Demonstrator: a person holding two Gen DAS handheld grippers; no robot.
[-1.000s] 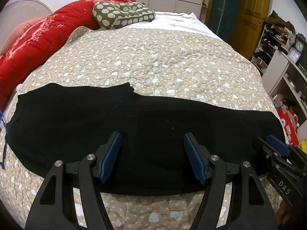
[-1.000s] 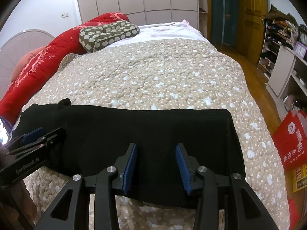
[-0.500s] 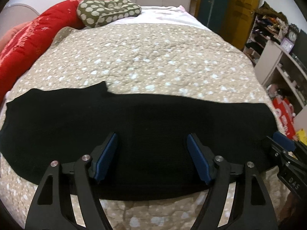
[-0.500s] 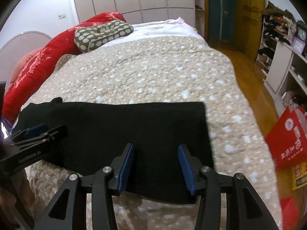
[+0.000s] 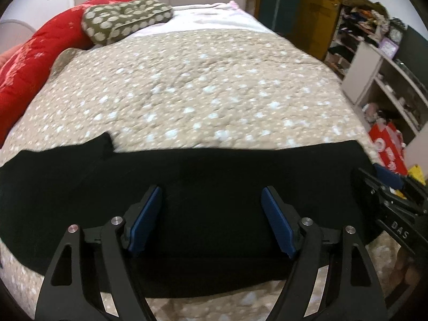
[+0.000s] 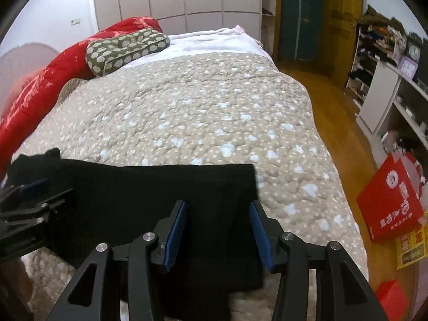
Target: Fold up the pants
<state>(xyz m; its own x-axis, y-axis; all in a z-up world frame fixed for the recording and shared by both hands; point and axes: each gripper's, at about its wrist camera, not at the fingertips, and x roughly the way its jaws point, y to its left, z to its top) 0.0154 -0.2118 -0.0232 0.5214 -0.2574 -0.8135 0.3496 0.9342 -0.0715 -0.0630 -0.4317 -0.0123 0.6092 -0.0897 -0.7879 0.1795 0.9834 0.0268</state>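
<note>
Black pants [image 5: 208, 176] lie flat in a long band across the near end of the bed; they also show in the right wrist view [image 6: 149, 192]. My left gripper [image 5: 211, 211] is open and empty, hovering over the middle of the pants. My right gripper [image 6: 218, 227] is open and empty, over the pants' right end near the square edge [image 6: 251, 176]. The right gripper shows at the right edge of the left wrist view [image 5: 388, 200]. The left gripper shows at the left edge of the right wrist view [image 6: 29, 206].
The bed has a beige spotted quilt [image 5: 200, 80]. A red duvet [image 5: 29, 58] and an olive spotted pillow [image 5: 125, 18] lie at the far left. Shelves [image 6: 396, 85] and a red bag [image 6: 393, 200] stand on the wooden floor to the right.
Both grippers have shifted rightward along the pants and stayed open. The right gripper now sits over the pants' right end. The pants have not moved.
</note>
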